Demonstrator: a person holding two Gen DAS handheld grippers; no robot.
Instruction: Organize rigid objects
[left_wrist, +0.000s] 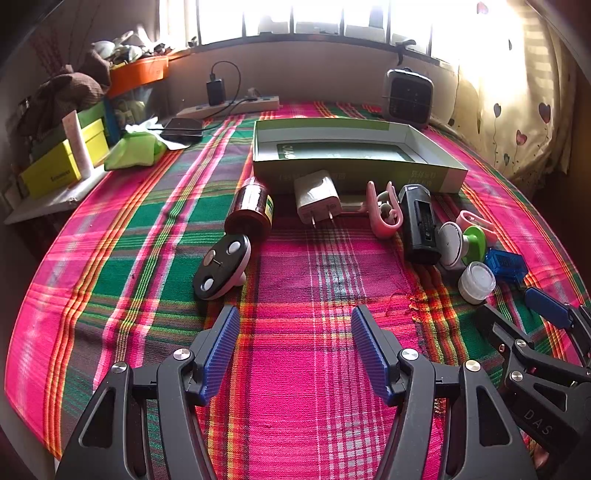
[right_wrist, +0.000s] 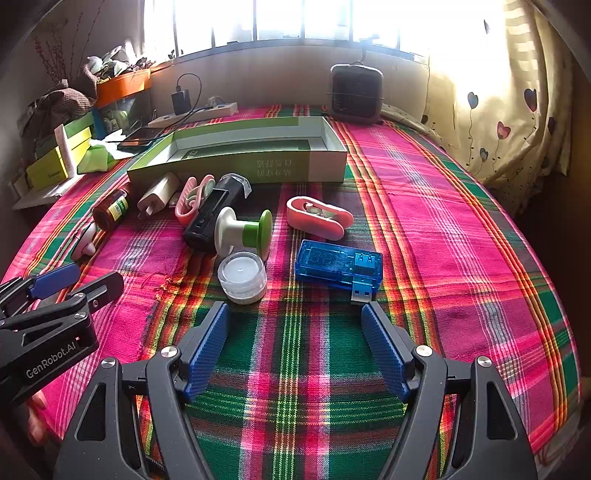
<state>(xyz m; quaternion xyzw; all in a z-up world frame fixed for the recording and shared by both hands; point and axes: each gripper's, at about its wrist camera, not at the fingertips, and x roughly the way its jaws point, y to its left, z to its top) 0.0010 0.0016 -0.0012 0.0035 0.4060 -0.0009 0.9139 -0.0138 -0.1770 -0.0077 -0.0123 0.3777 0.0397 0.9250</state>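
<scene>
Right wrist view: the right gripper (right_wrist: 293, 319) hangs with jaws spread wide and empty, just short of the blue USB meter (right_wrist: 338, 264). The green box (right_wrist: 240, 162), printed with mirrored characters I cannot read, lies beyond the meter, with the small items scattered before it. The left gripper (left_wrist: 293, 325), likewise spread and empty, reads "GenRobot.AI".

A pink, green and orange plaid woven cloth (right_wrist: 424, 229) is covering the surface. A translucent blue plastic USB tester (right_wrist: 338, 264) is lying beside a pink plastic clip (right_wrist: 319, 218). A green-and-white cardboard box (left_wrist: 354, 147) is showing dark print. A cream curtain (right_wrist: 495, 110) is bearing heart motifs.
</scene>
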